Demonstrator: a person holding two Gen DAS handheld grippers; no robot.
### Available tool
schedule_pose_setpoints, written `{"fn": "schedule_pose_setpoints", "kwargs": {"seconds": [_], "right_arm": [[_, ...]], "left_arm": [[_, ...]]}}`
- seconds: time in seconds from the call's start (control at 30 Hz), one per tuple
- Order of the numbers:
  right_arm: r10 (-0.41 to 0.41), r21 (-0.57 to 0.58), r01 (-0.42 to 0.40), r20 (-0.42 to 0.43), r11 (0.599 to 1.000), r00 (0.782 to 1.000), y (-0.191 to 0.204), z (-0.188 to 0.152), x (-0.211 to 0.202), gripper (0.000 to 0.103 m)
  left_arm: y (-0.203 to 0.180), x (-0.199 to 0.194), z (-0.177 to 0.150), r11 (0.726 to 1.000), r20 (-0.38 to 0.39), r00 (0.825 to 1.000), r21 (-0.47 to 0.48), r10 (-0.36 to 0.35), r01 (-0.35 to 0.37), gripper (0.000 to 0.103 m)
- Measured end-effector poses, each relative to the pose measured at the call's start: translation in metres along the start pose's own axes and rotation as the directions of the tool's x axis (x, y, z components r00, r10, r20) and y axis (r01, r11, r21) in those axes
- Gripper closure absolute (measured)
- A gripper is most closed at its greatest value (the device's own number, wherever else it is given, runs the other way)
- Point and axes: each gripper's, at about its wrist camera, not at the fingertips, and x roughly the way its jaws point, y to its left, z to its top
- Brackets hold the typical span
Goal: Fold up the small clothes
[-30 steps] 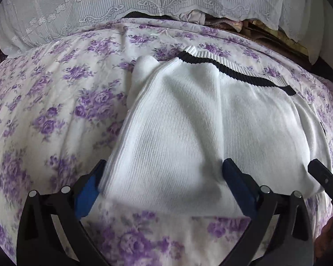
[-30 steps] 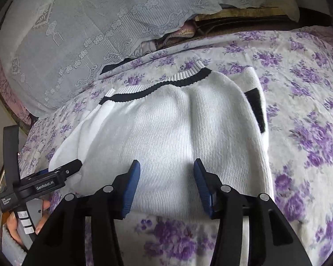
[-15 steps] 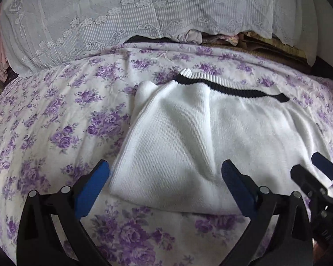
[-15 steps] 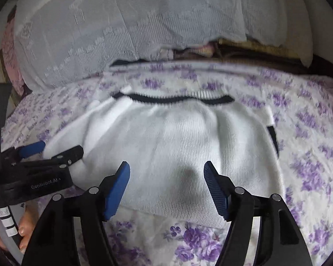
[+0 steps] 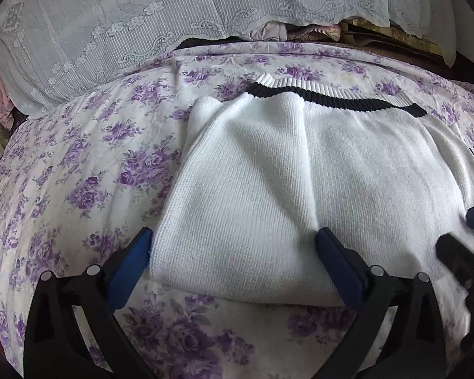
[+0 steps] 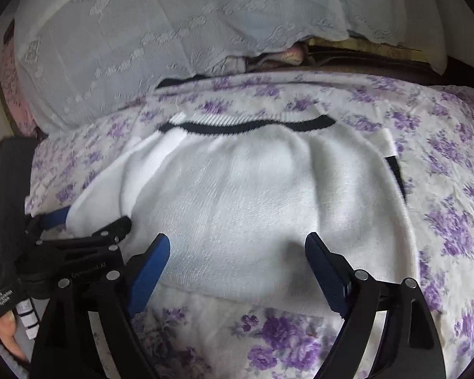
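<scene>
Since a second ago the right gripper [image 6: 237, 260] has let go of the near hem and is backing off a little; its jaws are opening, with the hem lying below them and nothing pinched. The left gripper [image 5: 233, 257] is hovering over the near left corner with its jaws wide apart, holding nothing, and the view has widened slightly as it drew back.

The white sweater [image 5: 300, 173] is lying folded on the floral bedsheet [image 5: 79, 173], black-trimmed collar [image 5: 331, 99] facing the lace-covered pillows [image 5: 142, 15], one sleeve tucked under along the left side. It is looking soft, light and thick-knitted, so it is likely going to drape and sag rather than hold a crease, and the layers may slide over each other. The near hem corners, pinched through all layers, are seeming the safest places to take hold for the next fold.

No containers are showing in either view.
</scene>
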Motion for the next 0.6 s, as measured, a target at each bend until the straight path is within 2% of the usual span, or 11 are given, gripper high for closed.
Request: {"fn": "schedule_pose_setpoints", "kwargs": {"seconds": [0.17, 0.27, 0.37, 0.47, 0.6], "right_arm": [[-0.034, 0.111, 0.027, 0.065, 0.993, 0.997, -0.022, 0.001, -0.011, 0.015], [-0.038, 0.144, 0.034, 0.027, 0.989, 0.999, -0.030, 0.001, -0.003, 0.015], [0.009, 0.150, -0.003, -0.042, 0.989, 0.999, -0.033, 0.000, 0.012, 0.004], [0.003, 0.133, 0.003, -0.048, 0.991, 0.999, -0.028, 0.000, 0.014, 0.003], [0.012, 0.141, -0.005, -0.044, 0.990, 0.999, -0.029, -0.001, 0.013, 0.003]], "left_arm": [[0.001, -0.002, 0.001, 1.000, 0.008, 1.000, 0.000, 0.001, -0.001, 0.004], [0.000, -0.005, 0.001, 1.000, 0.021, 1.000, 0.002, 0.000, 0.000, 0.004], [-0.002, -0.004, 0.002, 1.000, 0.024, 1.000, 0.012, 0.002, -0.002, 0.004], [-0.004, 0.006, 0.001, 1.000, -0.020, 1.000, 0.024, 0.006, -0.006, 0.004], [-0.002, 0.007, 0.000, 1.000, -0.026, 1.000, 0.010, -0.009, 0.009, 0.004]]}}
